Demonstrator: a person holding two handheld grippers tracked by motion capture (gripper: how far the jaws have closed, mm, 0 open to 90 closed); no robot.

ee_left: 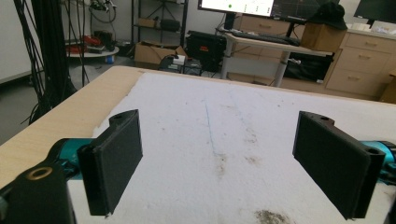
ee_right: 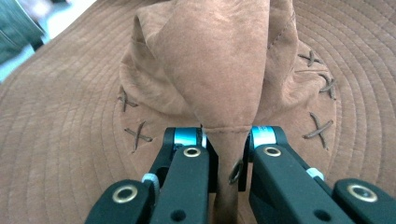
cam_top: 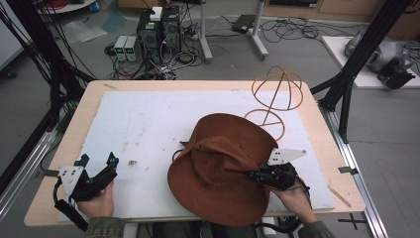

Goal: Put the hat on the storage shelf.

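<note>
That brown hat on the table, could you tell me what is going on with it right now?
A person works at a table with a gripper in each hand. The right gripper is shut on a fold of the crown of the brown suede wide-brimmed hat, which lies on the white foam board. The left gripper is open over bare board, holding nothing. A tan wire hat stand sits just beyond the hat.

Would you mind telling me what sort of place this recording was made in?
Probably a robotics lab or workshop: computer towers and tangled cables sit on the floor beyond the table, and desks with a monitor stand behind it.
</note>
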